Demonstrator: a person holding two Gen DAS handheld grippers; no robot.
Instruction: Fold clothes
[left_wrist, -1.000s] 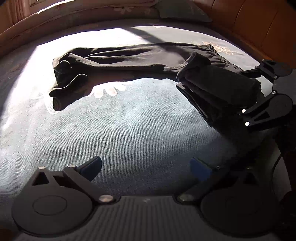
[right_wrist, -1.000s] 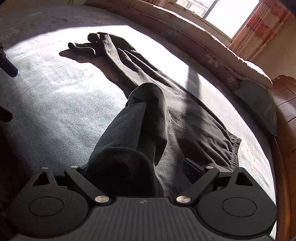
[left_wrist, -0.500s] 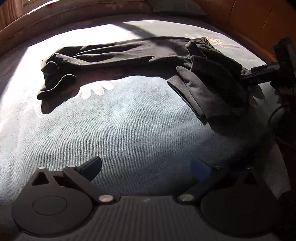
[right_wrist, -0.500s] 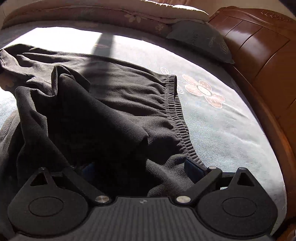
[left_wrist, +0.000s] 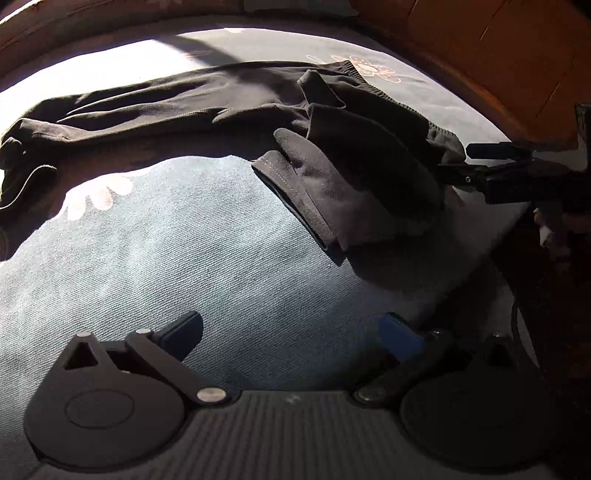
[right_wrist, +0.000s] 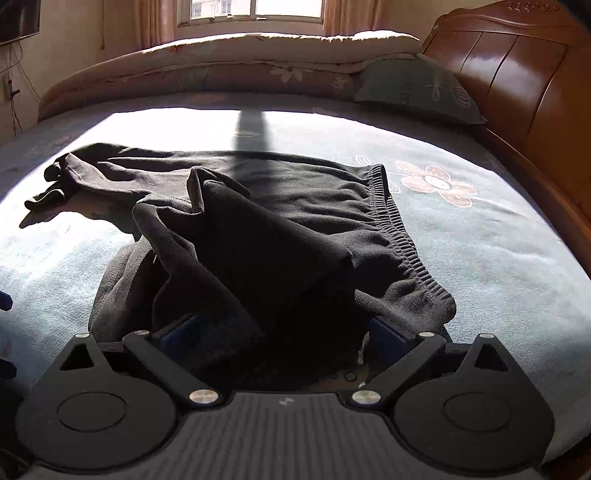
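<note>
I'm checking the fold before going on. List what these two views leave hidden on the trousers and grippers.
- Black trousers: the cloth under the folded-over leg, covered in both views.
- Far cuffs: left wrist view, bunched and partly cut off by the edge.
- Right gripper: the near cloth between its open fingers is lost in deep shadow.
- Left gripper: nothing hidden; open over bare bedsheet.

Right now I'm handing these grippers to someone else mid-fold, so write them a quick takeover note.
Left gripper: open, empty, over bare bedsheet.
Right gripper: open at the waistband end; dark cloth lies between its fingers, not pinched.
Black trousers: lying across the sunlit bed, one leg stretched out flat, the other leg brought back in a loose, rumpled heap near the waist.
Done: first rough fold-over.
Left: smooth the heap, align the legs, fold again.
</note>
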